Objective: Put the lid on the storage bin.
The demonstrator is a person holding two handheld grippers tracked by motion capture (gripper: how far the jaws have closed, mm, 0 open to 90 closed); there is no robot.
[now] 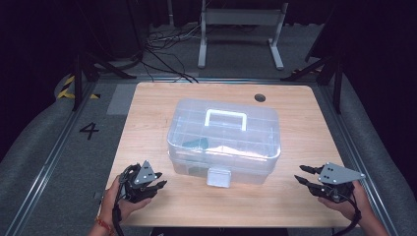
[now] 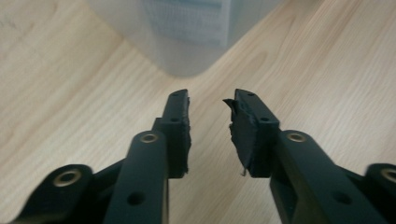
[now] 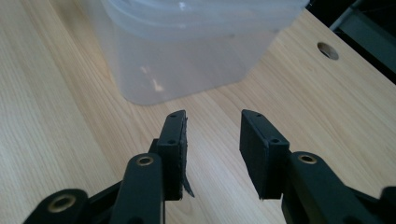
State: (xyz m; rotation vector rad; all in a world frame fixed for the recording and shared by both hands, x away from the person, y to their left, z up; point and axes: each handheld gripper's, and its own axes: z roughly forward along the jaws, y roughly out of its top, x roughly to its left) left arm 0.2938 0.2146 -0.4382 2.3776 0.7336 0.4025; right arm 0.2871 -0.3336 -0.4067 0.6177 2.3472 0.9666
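black tools (image 1: 158, 186), grey plates, trailing cables

The storage box (image 2: 187, 32) is blurred and cut off by the top edge in the left gripper view. In the high view its dark contents (image 1: 196, 144) are too hazy behind the plastic to identify.

Lab: dark curtains, floor rails (image 1: 46, 152)

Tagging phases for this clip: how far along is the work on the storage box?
Done: nothing visible; the clear storage box sits mid-table, lid down, front latch closed. In hand: nothing; left gripper and right gripper flank it near the table's front edge, jaws open and empty. Left: probably reaching in and working the latch or handle.
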